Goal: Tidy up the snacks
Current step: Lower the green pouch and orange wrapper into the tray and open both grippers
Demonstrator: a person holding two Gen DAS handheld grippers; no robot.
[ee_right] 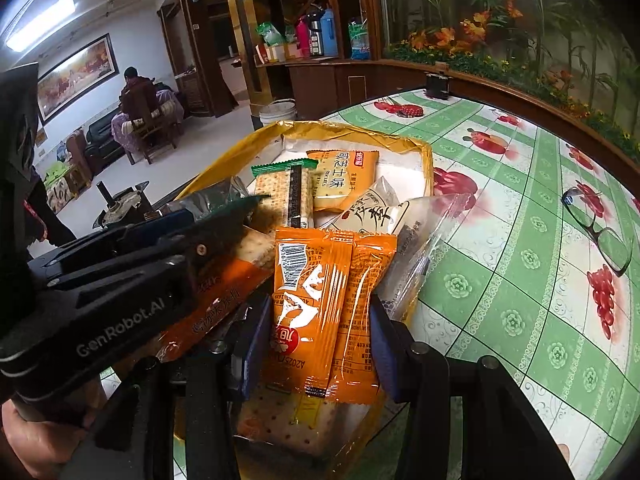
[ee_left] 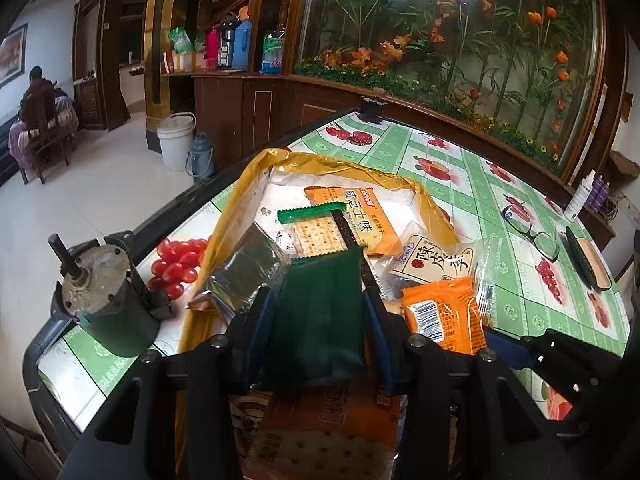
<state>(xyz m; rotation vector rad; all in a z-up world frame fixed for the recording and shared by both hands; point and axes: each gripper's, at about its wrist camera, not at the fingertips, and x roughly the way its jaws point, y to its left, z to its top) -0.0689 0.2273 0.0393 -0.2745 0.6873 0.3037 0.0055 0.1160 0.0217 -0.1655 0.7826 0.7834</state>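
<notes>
- Orange snack packet (ee_right: 320, 312) lies lengthwise between the blue pads of the right tongs (ee_right: 316, 340), long axis running 6 to 12 o'clock in the right wrist view, barcode end farthest away; the pads sit against its two long edges, so I judge it gripped.
- Dark green packet (ee_left: 320, 316) fills the left tongs (ee_left: 316, 320) likewise, long axis 6 to 12 o'clock, both pads on its sides: partly closed and holding.
- Both packets sit over the yellow bag (ee_left: 256, 168), whose open mouth spreads toward 12 o'clock, holding cracker packs (ee_left: 316, 232) and a cheese biscuit pack (ee_left: 356, 216).
- Left tongs enter the right wrist view from 9 o'clock, just beside the orange packet.
- Bag rests on the table (ee_left: 500, 200); glasses (ee_right: 600, 228) lie at 2 o'clock, well apart.
</notes>
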